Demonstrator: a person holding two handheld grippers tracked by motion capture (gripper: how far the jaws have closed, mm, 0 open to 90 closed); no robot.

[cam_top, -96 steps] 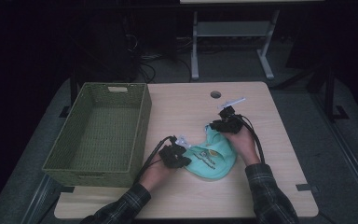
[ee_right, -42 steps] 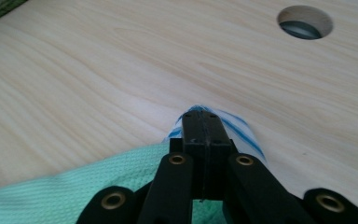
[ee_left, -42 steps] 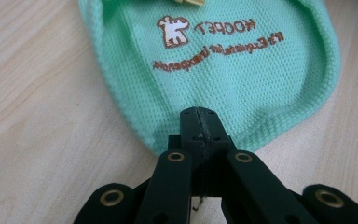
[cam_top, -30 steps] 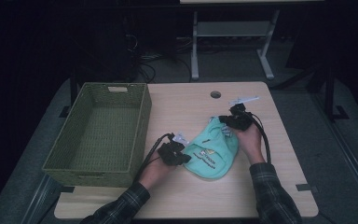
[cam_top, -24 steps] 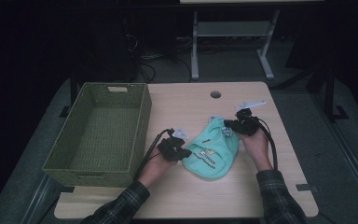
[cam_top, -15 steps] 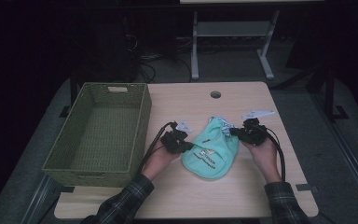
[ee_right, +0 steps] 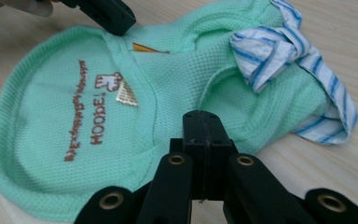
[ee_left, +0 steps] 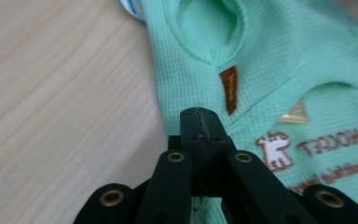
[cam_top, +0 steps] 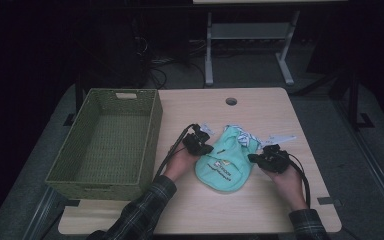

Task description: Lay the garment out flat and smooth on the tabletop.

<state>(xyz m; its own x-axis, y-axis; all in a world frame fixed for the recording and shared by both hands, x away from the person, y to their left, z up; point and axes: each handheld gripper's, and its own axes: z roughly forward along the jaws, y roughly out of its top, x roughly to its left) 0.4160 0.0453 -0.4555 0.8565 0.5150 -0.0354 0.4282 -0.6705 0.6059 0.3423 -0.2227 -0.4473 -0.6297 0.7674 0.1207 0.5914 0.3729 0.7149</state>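
left gripper [ee_left: 200,116]: fingers together | right gripper [ee_right: 204,119]: fingers together | garment [cam_top: 227,160] hem hidden

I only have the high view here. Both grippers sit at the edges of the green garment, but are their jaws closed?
Observer: Yes. In the left gripper view the left gripper is shut, tips over the garment edge.
Operator: And the right?
Observer: The right gripper is shut too, at the opposite edge.
Operator: Any markings on the cloth?
Observer: A brown tag below the neck opening, and brown lettering on the front.
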